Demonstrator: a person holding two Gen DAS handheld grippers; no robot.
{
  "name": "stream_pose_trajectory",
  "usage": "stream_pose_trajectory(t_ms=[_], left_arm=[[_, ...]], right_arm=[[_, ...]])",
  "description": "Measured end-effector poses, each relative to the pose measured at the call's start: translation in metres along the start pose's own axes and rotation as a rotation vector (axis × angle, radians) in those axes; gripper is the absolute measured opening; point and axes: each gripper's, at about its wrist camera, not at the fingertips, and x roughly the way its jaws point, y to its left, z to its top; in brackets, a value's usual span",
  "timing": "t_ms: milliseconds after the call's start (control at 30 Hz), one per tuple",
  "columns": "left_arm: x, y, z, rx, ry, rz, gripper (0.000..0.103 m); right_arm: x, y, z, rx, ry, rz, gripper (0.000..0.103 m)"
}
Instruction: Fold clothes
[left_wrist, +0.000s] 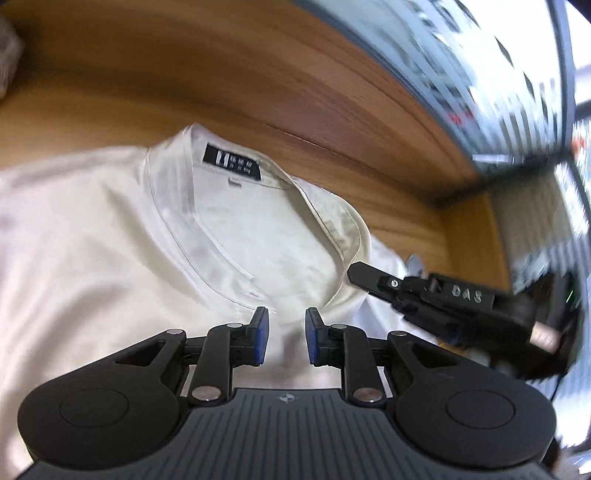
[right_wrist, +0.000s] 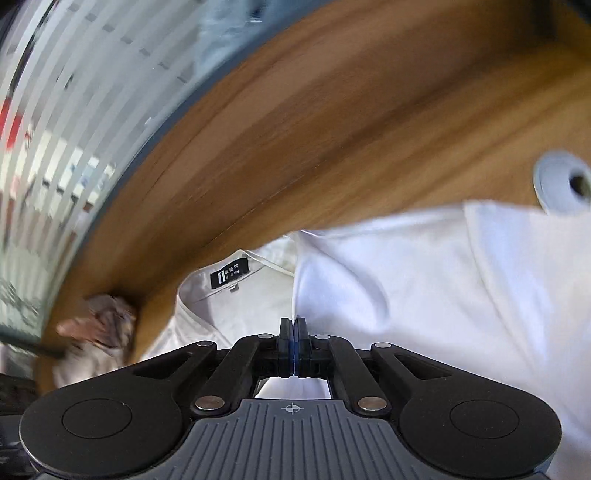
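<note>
The white shirt (left_wrist: 92, 240) lies spread on the wooden bench (left_wrist: 221, 74), its black neck label (left_wrist: 232, 161) facing up. The left gripper (left_wrist: 287, 338) hovers over the collar, jaws apart and empty. The right gripper (right_wrist: 293, 345) has its jaws pressed together on a fold of the shirt beside the collar

1 shirt (left_wrist: 92, 240), 2 grippers (left_wrist: 286, 341), 1 grommet (right_wrist: 561, 186)

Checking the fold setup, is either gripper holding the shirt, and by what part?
The left gripper is open above the white shirt, holding nothing. The right gripper is shut; whether it pinches fabric cannot be told.
</note>
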Motion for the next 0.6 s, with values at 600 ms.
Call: stream_pose_trajectory(t_ms=[600], left_arm=[[0.033, 0.031, 0.000, -0.436, 0.055, -0.291, 0.050]], right_arm=[[-0.006, -0.039, -0.002, 0.189, -0.048, 0.266, 0.003]])
